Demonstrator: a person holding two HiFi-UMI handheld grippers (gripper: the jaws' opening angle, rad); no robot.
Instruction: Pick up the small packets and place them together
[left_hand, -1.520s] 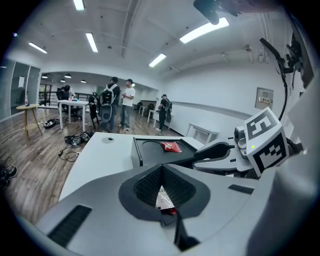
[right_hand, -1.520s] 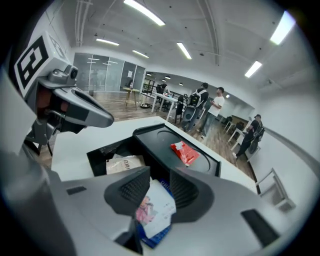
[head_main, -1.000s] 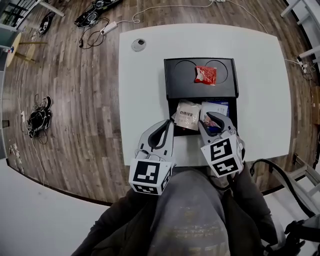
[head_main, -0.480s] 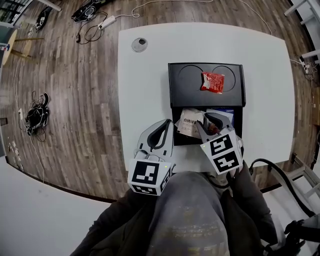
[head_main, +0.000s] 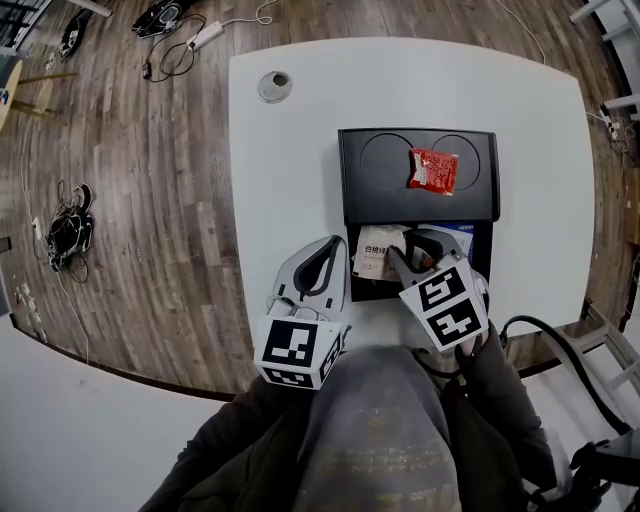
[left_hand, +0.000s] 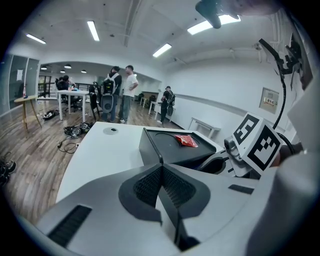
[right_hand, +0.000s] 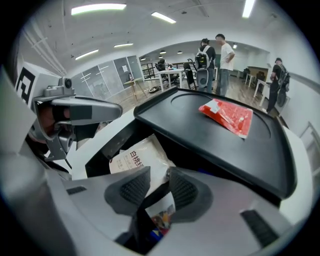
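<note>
Holding my right hand-held gripper (right_hand: 156, 186) released, its jaws astride a printed packet (right_hand: 161, 211) beside the white packet (right_hand: 134, 160) in the black tray's (right_hand: 200, 137) lower compartment. The red packet (right_hand: 227, 116) lies on top. My left hand-held gripper (left_hand: 161, 182) is clenched, empty.

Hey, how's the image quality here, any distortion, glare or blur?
Head view: fisheye bows the edges of the white table; light even. Left gripper view: dark round vignette, ceiling lights blown out. Right gripper view: same vignette; the red packet sharp.

surface: white table (head_main: 290, 180) | on it: black tray (head_main: 370, 205); round grey disc (head_main: 275, 86) near far-left corner
</note>
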